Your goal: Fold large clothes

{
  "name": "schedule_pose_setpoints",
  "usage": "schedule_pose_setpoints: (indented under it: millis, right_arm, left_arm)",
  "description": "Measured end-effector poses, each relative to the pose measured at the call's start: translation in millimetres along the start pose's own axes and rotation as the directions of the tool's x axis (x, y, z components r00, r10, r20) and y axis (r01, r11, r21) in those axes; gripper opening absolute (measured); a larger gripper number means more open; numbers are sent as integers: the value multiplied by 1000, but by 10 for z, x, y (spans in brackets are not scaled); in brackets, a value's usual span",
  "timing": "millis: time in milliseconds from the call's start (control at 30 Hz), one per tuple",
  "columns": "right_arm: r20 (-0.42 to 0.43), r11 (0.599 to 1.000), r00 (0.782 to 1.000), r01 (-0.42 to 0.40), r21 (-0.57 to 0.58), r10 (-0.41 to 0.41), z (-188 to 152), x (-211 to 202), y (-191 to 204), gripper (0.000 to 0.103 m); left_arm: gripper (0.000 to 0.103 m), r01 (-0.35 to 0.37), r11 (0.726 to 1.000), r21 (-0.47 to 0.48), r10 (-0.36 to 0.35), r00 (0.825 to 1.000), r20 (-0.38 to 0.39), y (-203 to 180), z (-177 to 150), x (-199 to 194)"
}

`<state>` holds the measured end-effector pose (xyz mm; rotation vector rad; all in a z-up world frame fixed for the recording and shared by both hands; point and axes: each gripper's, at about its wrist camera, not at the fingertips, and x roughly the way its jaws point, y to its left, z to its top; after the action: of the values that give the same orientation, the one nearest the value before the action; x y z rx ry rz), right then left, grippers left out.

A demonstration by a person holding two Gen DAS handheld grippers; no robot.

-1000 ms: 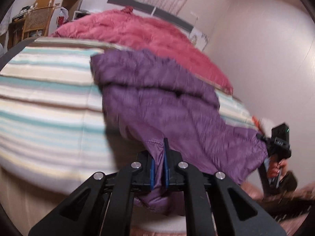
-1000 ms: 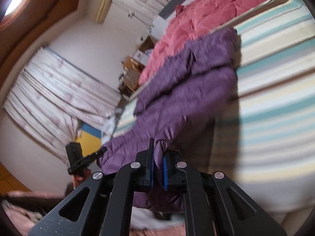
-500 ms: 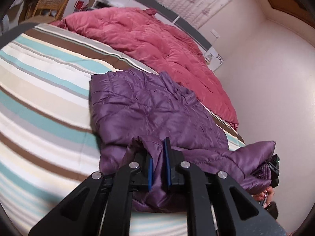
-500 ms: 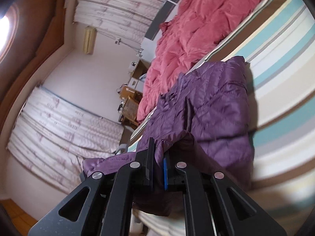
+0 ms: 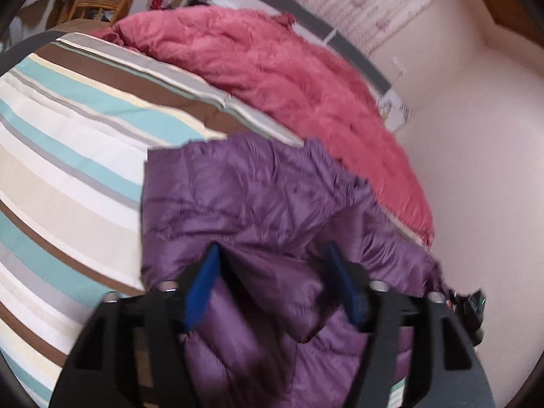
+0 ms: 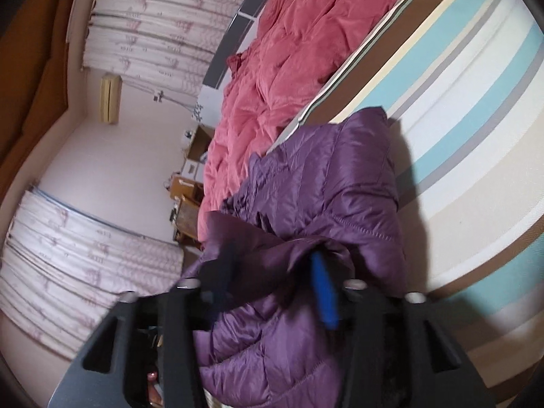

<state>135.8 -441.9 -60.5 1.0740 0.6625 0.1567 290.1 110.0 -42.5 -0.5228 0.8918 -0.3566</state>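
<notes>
On the near edge of the striped bed [image 5: 68, 156] lies the purple jacket [image 5: 244, 197], folded over. My left gripper [image 5: 275, 282] and right gripper [image 6: 275, 282] have just been opening – hem loose between wide jaws. Risk – slippery fabric snagging a pad on withdrawal, undoing the fold.

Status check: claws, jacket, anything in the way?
Both claws open, jaws just spread: left claw, right claw. Jacket released, folded on bed, fabric still between jaws. Red quilt beyond, clear.
</notes>
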Motion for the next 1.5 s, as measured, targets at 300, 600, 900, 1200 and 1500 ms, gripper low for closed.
schedule_pose_setpoints:
  millis: [300, 600, 900, 1200, 1500]
  right_arm:
    - [96, 943, 978, 202, -265, -183, -30, -195, 160, 89]
    - [-11, 915, 953, 288, -283, -304, -100, 274, -112, 90]
    - [-30, 912, 959, 258, -318, -282, -59, 454, -107, 83]
    - [-74, 932, 977, 166, -321, -200, -192, 405, -73, 35]
    - [-113, 945, 982, 107, -310, -149, -330, 109, -39, 27]
  left_arm:
    - [101, -147, 988, 43, 137, 973, 186, 134, -100, -308]
    - [101, -153, 982, 112, 157, 987, -27, 243, -297, 225]
    - [96, -146, 984, 99, 154, 985, -82, 302, -298, 489]
    - [41, -69, 987, 145, 89, 987, -131, 157, -383, 515]
    - [29, -21, 986, 167, 48, 986, -161, 77, -588, 227]
